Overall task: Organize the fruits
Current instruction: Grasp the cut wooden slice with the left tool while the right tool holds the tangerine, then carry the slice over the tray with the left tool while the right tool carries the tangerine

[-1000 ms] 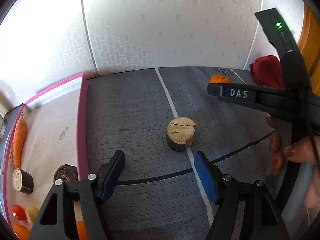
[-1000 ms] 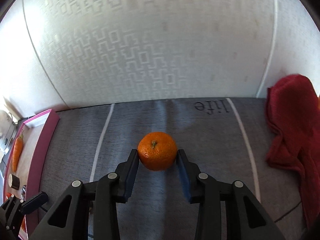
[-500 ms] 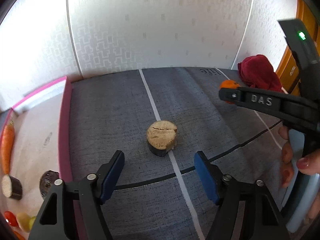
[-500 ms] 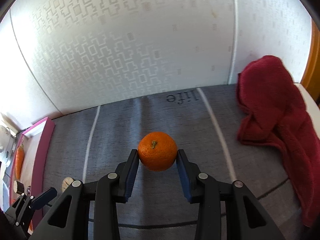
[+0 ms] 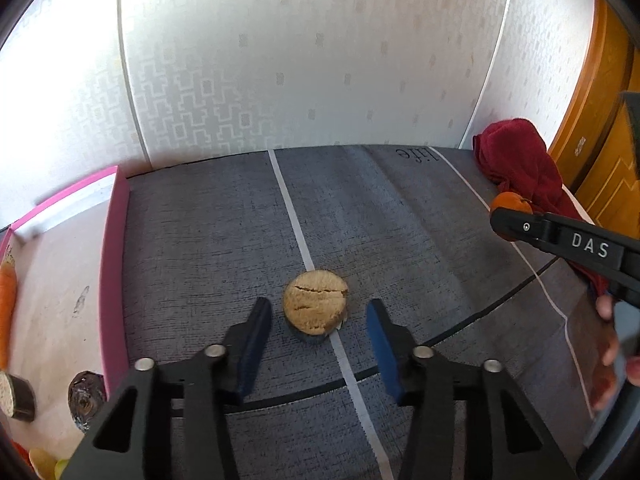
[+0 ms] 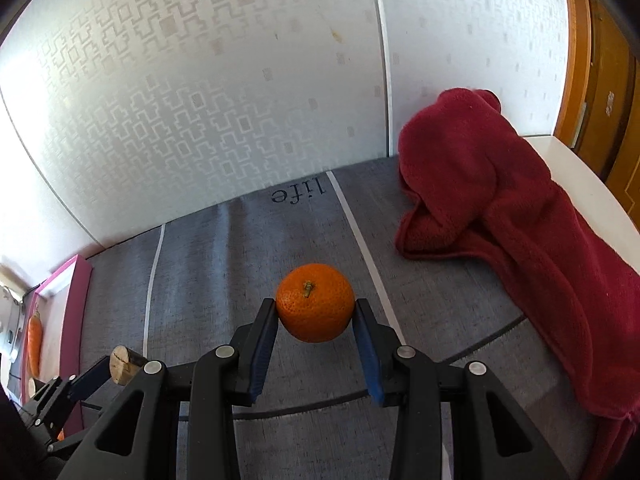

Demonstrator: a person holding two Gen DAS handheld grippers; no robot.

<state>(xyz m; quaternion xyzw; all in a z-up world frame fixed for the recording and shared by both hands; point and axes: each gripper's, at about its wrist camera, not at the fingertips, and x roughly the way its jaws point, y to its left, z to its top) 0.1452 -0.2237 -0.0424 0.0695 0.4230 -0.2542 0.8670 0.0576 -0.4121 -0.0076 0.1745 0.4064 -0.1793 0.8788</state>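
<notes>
- Right gripper [image 6: 316, 320] was clamped on the orange [image 6: 315, 302], both blue pads pressed against its sides, stem end facing the camera; fruit was held off the grey mat [image 6: 224, 264].
- Left gripper [image 5: 318, 330] was closing, its jaws apart with the round cut slice [image 5: 315, 306] between them; pads had a visible gap either side, no contact.
- Slice lay flat on the mat, pale cracked cut face up, dark rind at its base, sitting on the white stripe [image 5: 294, 220].
- Relative to the slice: pink-rimmed tray [image 5: 114, 264] was well to the left, holding a carrot [image 5: 7, 300], another cut piece [image 5: 16, 396] and a dark round item [image 5: 86, 398].
- Red towel [image 6: 512, 240] lay bunched well right of the slice, at the mat's far edge by the wall.
- In the left wrist view the held orange showed right of the slice, near the towel; a person's hand [image 5: 612, 344] was at the frame's right edge.
</notes>
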